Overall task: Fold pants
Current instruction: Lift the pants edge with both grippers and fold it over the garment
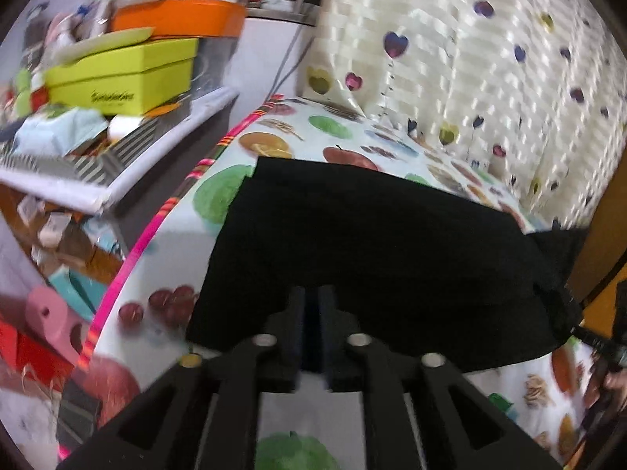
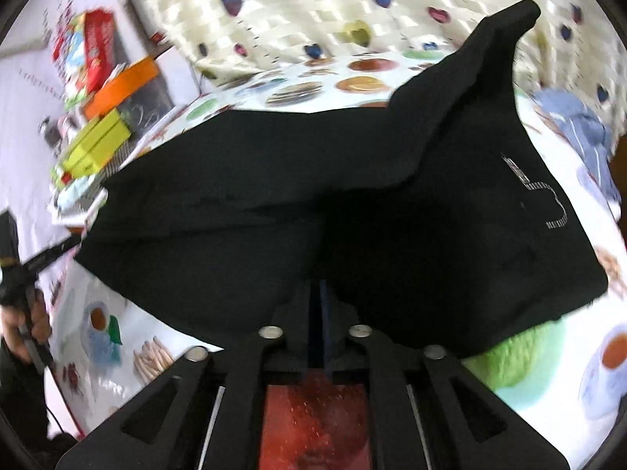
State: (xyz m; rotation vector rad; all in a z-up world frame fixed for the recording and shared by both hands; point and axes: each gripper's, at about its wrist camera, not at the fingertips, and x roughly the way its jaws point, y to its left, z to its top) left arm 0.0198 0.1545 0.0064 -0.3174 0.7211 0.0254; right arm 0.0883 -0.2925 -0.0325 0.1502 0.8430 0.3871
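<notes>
Black pants (image 1: 372, 250) lie across a table covered with a fruit-print cloth (image 1: 164, 274). My left gripper (image 1: 312, 297) is shut on the near edge of the pants. In the right wrist view the pants (image 2: 274, 196) are lifted off the cloth (image 2: 117, 344), with one part raised to a peak at the upper right and a small white stitched mark on the right side. My right gripper (image 2: 321, 293) is shut on the near edge of the pants; its fingertips are hidden in the black fabric.
A cluttered shelf with a yellow-green box (image 1: 125, 78) and an orange box (image 1: 180, 19) stands left of the table. A heart-print curtain (image 1: 470, 58) hangs behind. A blue garment (image 2: 584, 129) lies at the table's far right. The left hand and its gripper handle (image 2: 23, 270) show at left.
</notes>
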